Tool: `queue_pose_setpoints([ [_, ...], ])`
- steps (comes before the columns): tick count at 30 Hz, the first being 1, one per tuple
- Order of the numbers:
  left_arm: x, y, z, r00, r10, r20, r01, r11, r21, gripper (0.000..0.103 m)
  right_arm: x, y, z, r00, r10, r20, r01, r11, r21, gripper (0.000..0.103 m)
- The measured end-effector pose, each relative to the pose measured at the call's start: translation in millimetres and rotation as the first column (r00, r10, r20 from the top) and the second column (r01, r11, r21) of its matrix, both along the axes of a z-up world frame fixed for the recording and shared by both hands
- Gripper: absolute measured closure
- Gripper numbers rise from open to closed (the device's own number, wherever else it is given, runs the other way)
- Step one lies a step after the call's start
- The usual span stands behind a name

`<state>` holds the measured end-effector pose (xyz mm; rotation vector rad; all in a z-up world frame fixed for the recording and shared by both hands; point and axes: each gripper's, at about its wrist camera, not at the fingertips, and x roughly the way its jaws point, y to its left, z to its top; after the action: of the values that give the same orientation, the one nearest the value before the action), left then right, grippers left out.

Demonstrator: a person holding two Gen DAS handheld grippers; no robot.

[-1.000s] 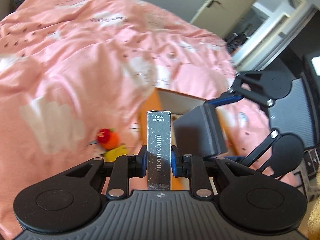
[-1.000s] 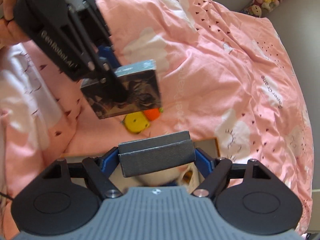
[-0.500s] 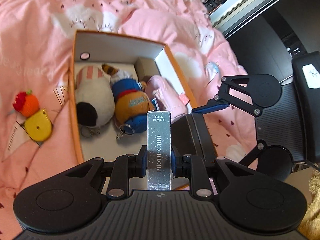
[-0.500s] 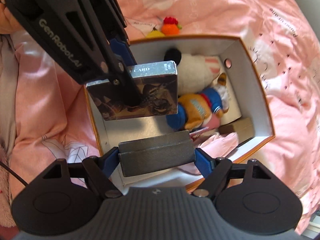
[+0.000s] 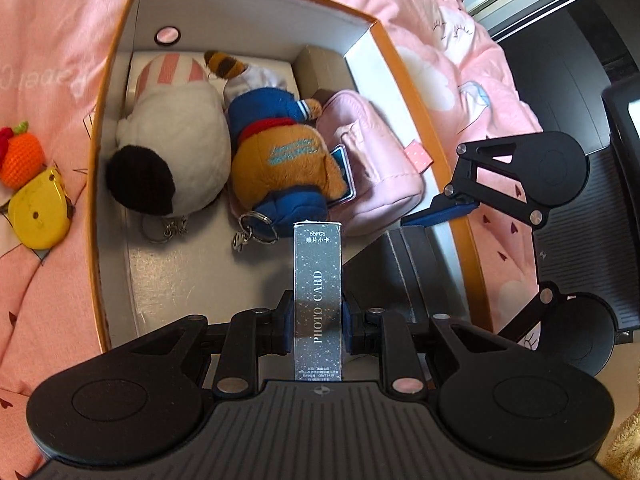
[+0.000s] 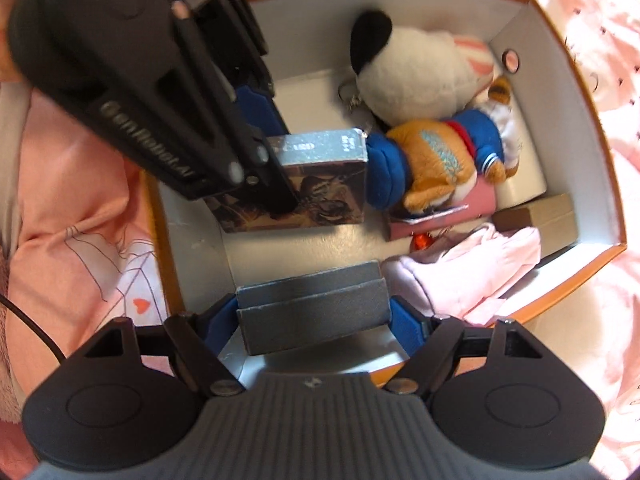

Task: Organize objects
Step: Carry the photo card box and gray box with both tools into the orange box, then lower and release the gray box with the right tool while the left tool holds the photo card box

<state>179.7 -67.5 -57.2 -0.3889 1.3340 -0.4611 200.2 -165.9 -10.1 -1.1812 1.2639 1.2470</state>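
Note:
My left gripper (image 5: pixel 318 316) is shut on a dark photo card box (image 5: pixel 318 280), held edge-up inside the orange storage box (image 5: pixel 98 200) near its white floor. It also shows in the right wrist view (image 6: pixel 312 184). My right gripper (image 6: pixel 316 312) is shut on a grey flat box (image 6: pixel 312 308), held low over the storage box's near end; it shows in the left wrist view (image 5: pixel 408 264) too. Inside lie a white plush (image 5: pixel 176 140), an orange and blue plush (image 5: pixel 280 152) and a pink pouch (image 5: pixel 372 160).
The storage box (image 6: pixel 616 200) sits on a pink bedspread (image 5: pixel 44 40). A yellow toy (image 5: pixel 38 208) and an orange crochet fruit (image 5: pixel 22 156) lie on the bed to its left. A tan small box (image 6: pixel 540 220) stands in a far corner. A doorway is at upper right.
Both grippers have moved from above the bed down into the storage box, each still holding its box. The photo card box now sits close to the floor beside the plush toys.

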Motion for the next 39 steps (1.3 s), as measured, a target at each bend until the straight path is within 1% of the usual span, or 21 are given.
queue_pose_setpoints([
  [7, 0.6, -3.4, -8.2, 1.0, -0.021, -0.016, 0.021, 0.999, 0.024, 0.078, 1.0, 14.9, -12.4, 0.999, 0.031, -0.009, -0.031, 0.997, -0.07, 0.022],
  [13, -3.9, -1.7, -3.6, 0.999, -0.037, 0.0, 0.037, 0.999, 0.016, 0.078, -4.4, 19.0, -8.7, 0.999, 0.054, 0.0, -0.054, 0.996, -0.072, 0.022],
  [16, -6.7, -0.4, 1.9, 0.999, -0.047, 0.023, 0.046, 0.999, 0.026, 0.078, -4.0, 16.5, -3.8, 0.999, 0.033, 0.0, -0.032, 0.998, -0.063, 0.016],
  [19, -8.6, 2.0, 7.1, 0.998, -0.051, 0.04, 0.05, 0.998, 0.026, 0.078, -2.3, 14.0, 0.2, 1.0, 0.004, 0.011, -0.004, 0.998, -0.058, 0.017],
  [20, -9.4, 3.4, 8.9, 0.998, -0.052, 0.044, 0.051, 0.998, 0.023, 0.078, -2.1, 13.2, 1.7, 1.0, 0.005, 0.013, -0.004, 0.999, -0.054, 0.023],
  [21, -10.2, 5.2, 11.3, 0.997, -0.054, 0.049, 0.053, 0.998, 0.02, 0.078, -2.2, 12.4, 3.5, 1.0, 0.0, 0.01, 0.001, 0.999, -0.052, 0.036],
  [22, -11.2, 6.9, 13.8, 0.997, -0.055, 0.056, 0.054, 0.998, 0.019, 0.078, -2.8, 11.9, 4.9, 1.0, -0.002, 0.006, 0.003, 0.999, -0.052, 0.043],
  [23, -12.1, 8.4, 16.3, 0.996, -0.058, 0.064, 0.057, 0.998, 0.02, 0.078, -3.9, 11.8, 6.1, 0.995, -0.087, -0.053, 0.084, 0.994, -0.065, 0.053],
  [24, -12.7, 9.2, 18.6, 0.995, -0.063, 0.073, 0.061, 0.998, 0.023, 0.078, -5.2, 11.8, 6.5, 0.995, -0.083, -0.048, 0.079, 0.994, -0.071, 0.058],
  [27, -12.7, 10.2, 21.5, 0.994, -0.065, 0.085, 0.062, 0.998, 0.03, 0.078, -10.7, 14.4, 6.0, 0.999, -0.046, -0.027, 0.044, 0.995, -0.085, 0.063],
  [30, -10.4, 8.5, 18.3, 0.995, -0.058, 0.075, 0.058, 0.998, 0.01, 0.078, -10.0, 13.2, 0.4, 1.0, -0.01, -0.017, 0.008, 0.994, -0.109, 0.063],
  [31, -9.9, 7.8, 17.7, 0.996, -0.059, 0.071, 0.059, 0.998, 0.002, 0.078, -7.9, 25.1, -1.7, 1.0, 0.005, -0.01, -0.006, 0.993, -0.116, 0.063],
  [32, -9.7, 6.6, 17.2, 0.996, -0.061, 0.07, 0.061, 0.998, -0.003, 0.078, -10.3, 27.4, -2.2, 1.0, 0.023, 0.003, -0.022, 0.992, -0.125, 0.066],
  [33, -9.8, 5.1, 17.1, 0.995, -0.064, 0.071, 0.064, 0.998, -0.003, 0.078, -13.0, 10.2, -1.7, 0.999, 0.042, 0.018, -0.039, 0.99, -0.138, 0.073],
  [34, -10.2, 4.1, 17.3, 0.995, -0.068, 0.074, 0.068, 0.998, -0.002, 0.078, -14.4, 10.9, -1.7, 0.998, 0.056, 0.024, -0.052, 0.988, -0.149, 0.075],
  [37, -10.4, 3.0, 17.6, 0.994, -0.072, 0.077, 0.073, 0.997, -0.006, 0.078, -15.0, 13.5, 0.3, 0.997, 0.064, 0.033, -0.059, 0.987, -0.149, 0.077],
  [39, -10.4, 3.8, 17.4, 0.995, -0.068, 0.078, 0.068, 0.998, -0.007, 0.078, -16.8, 15.8, -6.1, 0.996, 0.074, 0.048, -0.065, 0.984, -0.164, 0.077],
])
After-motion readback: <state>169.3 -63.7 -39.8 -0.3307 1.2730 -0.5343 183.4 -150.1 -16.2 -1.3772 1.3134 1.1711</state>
